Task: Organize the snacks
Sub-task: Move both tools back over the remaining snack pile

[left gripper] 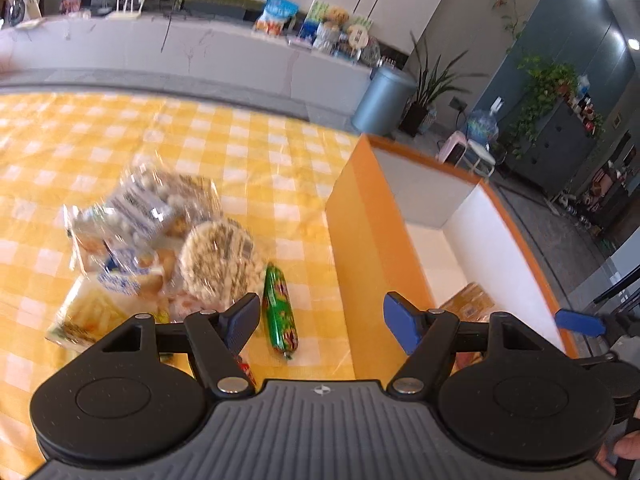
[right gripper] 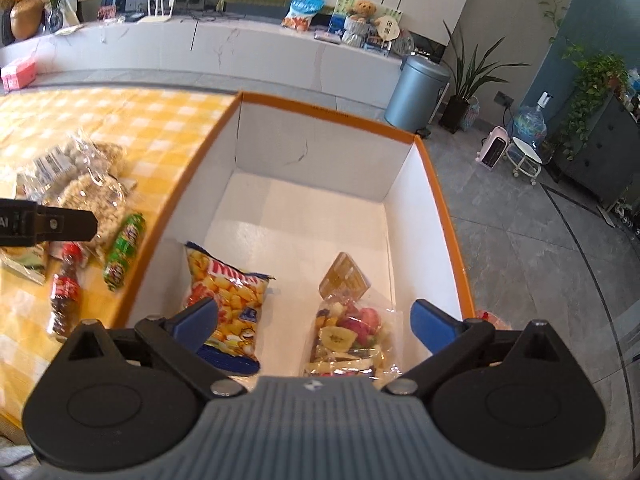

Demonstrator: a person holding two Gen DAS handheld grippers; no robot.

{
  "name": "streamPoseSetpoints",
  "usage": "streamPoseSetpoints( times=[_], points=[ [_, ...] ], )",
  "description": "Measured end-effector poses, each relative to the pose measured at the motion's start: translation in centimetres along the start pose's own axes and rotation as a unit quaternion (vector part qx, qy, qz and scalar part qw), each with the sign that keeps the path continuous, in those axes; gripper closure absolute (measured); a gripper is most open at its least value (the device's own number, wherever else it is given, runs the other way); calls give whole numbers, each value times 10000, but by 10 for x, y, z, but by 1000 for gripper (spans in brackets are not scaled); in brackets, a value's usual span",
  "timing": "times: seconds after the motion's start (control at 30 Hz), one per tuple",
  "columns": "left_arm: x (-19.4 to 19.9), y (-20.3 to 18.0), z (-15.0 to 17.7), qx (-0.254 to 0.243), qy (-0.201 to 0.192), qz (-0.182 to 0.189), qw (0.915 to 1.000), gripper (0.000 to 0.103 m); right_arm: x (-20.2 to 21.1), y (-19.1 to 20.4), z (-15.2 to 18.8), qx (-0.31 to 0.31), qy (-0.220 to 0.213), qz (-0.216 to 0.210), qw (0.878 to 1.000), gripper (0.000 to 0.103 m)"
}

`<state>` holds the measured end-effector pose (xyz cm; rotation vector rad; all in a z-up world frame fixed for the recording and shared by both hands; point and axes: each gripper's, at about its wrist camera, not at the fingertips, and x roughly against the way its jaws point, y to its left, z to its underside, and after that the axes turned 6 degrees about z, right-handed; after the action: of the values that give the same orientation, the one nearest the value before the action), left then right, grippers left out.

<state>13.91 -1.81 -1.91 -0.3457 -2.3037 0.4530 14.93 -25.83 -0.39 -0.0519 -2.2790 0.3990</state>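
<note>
**A:** Left wrist view: my left gripper (left gripper: 320, 322) hangs partly open with nothing between its fingers. The loose snacks lie on the worktop (left gripper: 240, 148) just ahead and to its left. Nearest is the green sausage stick (left gripper: 280, 312), just beyond the left finger.

**B:** How would it handle?

**A:** I'd judge it light and fairly firm, but its wrapper looks glossy, so slippery. I'd pinch across its middle. The round rice cracker pack (left gripper: 220, 266) beside it looks brittle under crinkly film; a gentle hold on its edge seems wiser. The clear bags (left gripper: 136, 216) further left are blurred, probably soft.

**B:** And the box?

**A:** In the right wrist view, my right gripper (right gripper: 316, 326) stands wide open and empty over the orange box (right gripper: 448, 216). Two things lie on the box floor: a yellow chip bag (right gripper: 228, 300) under the left finger and a dried fruit bag (right gripper: 350, 332) between the fingers, a little apart from each other. The far half is bare. A small cola bottle (right gripper: 64, 296) lies on the worktop to the left, outside the box.
</note>
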Motion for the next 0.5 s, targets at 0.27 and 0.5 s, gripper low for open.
streamPoseSetpoints(
  times=[0.27,0.5],
  points=[
    [42,4,-22,109,-362,-202,9991,20,30,5,-7,-280,-270,-132,9992,3],
    [87,11,-41,174,-778,-510,9955,19,71,12,-17,-655,-831,-241,9941,3]
  ],
)
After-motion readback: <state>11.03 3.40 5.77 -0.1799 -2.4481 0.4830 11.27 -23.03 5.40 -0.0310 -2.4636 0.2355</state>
